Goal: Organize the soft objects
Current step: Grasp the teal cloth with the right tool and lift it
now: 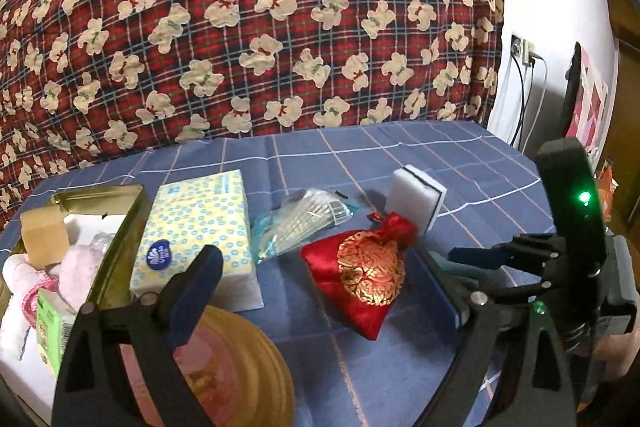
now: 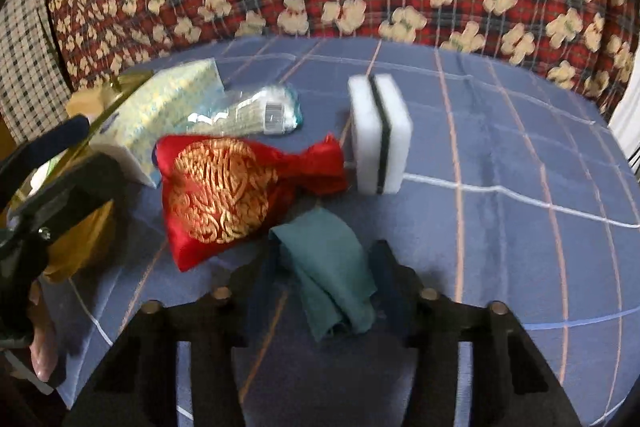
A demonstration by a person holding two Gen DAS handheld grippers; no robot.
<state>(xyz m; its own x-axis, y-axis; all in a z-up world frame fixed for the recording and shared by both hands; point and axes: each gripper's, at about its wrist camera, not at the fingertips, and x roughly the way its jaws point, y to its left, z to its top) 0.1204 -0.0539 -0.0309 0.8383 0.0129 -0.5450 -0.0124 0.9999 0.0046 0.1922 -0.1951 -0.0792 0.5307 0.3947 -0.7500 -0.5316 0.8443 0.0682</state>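
A red and gold pouch (image 1: 364, 271) (image 2: 224, 187) lies mid-table. Behind it stands a white sponge (image 1: 416, 197) (image 2: 380, 135), and a plastic pack (image 1: 296, 223) (image 2: 256, 111) lies left of that, next to a tissue pack (image 1: 196, 239) (image 2: 160, 111). My right gripper (image 2: 324, 279) is closed around a teal cloth (image 2: 328, 275) on the table; it shows at the right in the left wrist view (image 1: 480, 259). My left gripper (image 1: 320, 267) is open and empty, above the table in front of the pouch.
A gold tin (image 1: 120, 227) at the left holds pink soft items, a cardboard piece and a green box. A round gold lid (image 1: 248, 367) lies in front of it. A bear-print quilt (image 1: 256, 27) rises behind the blue checked cloth (image 2: 520, 187).
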